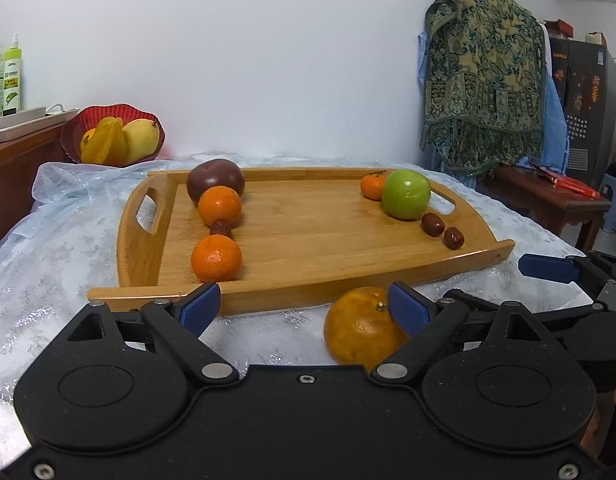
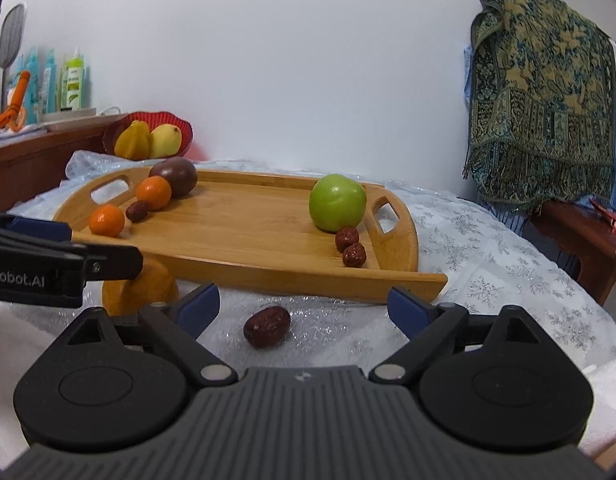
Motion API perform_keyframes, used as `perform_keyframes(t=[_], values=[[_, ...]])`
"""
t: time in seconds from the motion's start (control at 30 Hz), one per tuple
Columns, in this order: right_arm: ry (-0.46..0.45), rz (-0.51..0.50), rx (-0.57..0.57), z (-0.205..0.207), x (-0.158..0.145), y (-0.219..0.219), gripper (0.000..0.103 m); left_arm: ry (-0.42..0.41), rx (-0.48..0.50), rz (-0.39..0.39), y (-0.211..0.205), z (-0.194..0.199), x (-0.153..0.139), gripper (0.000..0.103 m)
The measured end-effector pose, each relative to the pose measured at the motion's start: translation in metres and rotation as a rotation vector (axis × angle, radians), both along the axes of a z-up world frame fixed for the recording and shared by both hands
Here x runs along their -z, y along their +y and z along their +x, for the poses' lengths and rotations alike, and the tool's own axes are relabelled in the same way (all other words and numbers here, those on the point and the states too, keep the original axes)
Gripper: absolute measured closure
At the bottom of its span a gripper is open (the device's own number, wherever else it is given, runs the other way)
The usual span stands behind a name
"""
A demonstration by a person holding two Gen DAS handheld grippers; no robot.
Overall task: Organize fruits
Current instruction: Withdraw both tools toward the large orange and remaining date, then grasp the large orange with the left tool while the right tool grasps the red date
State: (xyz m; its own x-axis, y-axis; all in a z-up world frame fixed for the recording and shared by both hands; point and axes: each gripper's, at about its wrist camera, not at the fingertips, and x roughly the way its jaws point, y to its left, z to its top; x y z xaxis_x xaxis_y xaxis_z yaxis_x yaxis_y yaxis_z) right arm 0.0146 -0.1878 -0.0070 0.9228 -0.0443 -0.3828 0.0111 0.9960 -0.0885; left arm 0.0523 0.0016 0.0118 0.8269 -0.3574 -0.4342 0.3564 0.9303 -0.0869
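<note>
A wooden tray (image 1: 308,240) lies on the cloth-covered table. Its left side holds a dark purple fruit (image 1: 216,180), two oranges (image 1: 220,205) (image 1: 216,258) and a date (image 1: 221,228). Its right side holds a small orange (image 1: 372,187), a green apple (image 1: 405,194) and two dates (image 1: 432,224). My left gripper (image 1: 304,306) is open in front of the tray, and a large orange (image 1: 359,328) lies on the cloth against its right finger. My right gripper (image 2: 304,306) is open too, with a loose date (image 2: 267,326) on the cloth between its jaws, untouched.
A red bowl (image 1: 74,132) with yellow fruit stands at the back left beside a wooden cabinet with bottles (image 1: 12,76). A patterned cloth (image 1: 483,80) hangs at the right above a low wooden table (image 1: 547,196). The two grippers sit side by side.
</note>
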Motion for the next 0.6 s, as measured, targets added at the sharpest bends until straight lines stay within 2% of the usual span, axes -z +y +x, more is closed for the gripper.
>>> perform_keyframes(t=[0.37,0.6], values=[[0.019,0.032,-0.038,-0.002,0.0035,0.0027,0.006,0.029,0.048,-0.007,-0.0064,-0.0018,0.0043,0.015],[0.025,0.048,-0.057,-0.0011,0.0036,0.0036,0.011,0.063,0.086,-0.046,-0.0047,0.0004,0.0054,0.032]])
